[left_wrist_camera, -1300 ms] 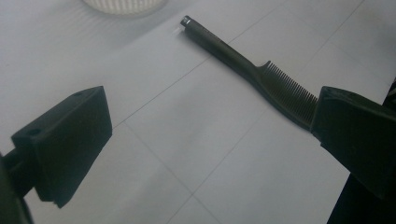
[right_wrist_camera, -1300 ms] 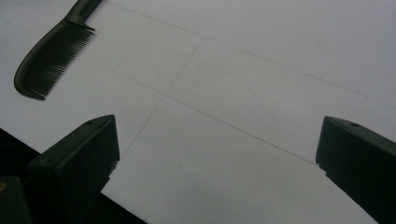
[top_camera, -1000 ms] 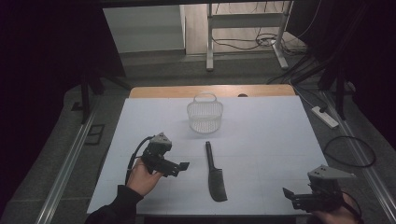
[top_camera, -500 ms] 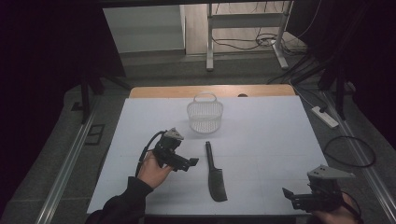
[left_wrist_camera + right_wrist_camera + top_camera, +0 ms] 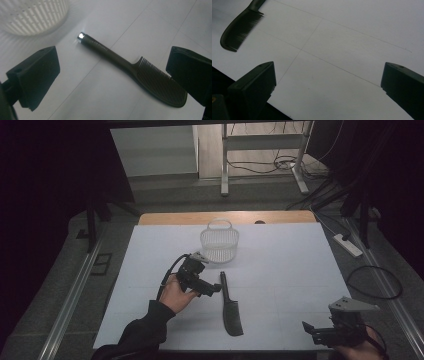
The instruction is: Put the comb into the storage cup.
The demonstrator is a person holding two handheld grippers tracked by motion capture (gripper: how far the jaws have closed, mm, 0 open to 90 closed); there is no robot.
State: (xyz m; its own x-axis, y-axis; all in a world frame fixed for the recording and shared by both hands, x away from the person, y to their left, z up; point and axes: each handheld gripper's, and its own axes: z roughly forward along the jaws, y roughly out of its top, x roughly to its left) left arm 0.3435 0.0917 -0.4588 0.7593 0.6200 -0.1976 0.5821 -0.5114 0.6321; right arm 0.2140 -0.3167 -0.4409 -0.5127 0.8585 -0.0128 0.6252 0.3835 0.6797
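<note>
High view: left gripper (image 5: 216, 289) just beside comb (image 5: 231, 305) handle, jaws wide, empty; right gripper (image 5: 306, 328) wide, well apart.

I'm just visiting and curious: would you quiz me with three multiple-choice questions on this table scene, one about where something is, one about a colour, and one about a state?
1. Where does the comb lie?
A. inside the basket
B. flat on the table, nearer the person than the basket
C. in the right gripper

2. What colour is the basket?
A. white
B. red
C. black

3. How stands the left gripper?
A. shut on the comb
B. shut on the basket
C. open, holding nothing

Answers: 1 B, the high view shows it on the white table. 2 A, its slotted wall is white. 3 C, the left gripper view shows its jaws wide apart with the comb between them, untouched.
</note>
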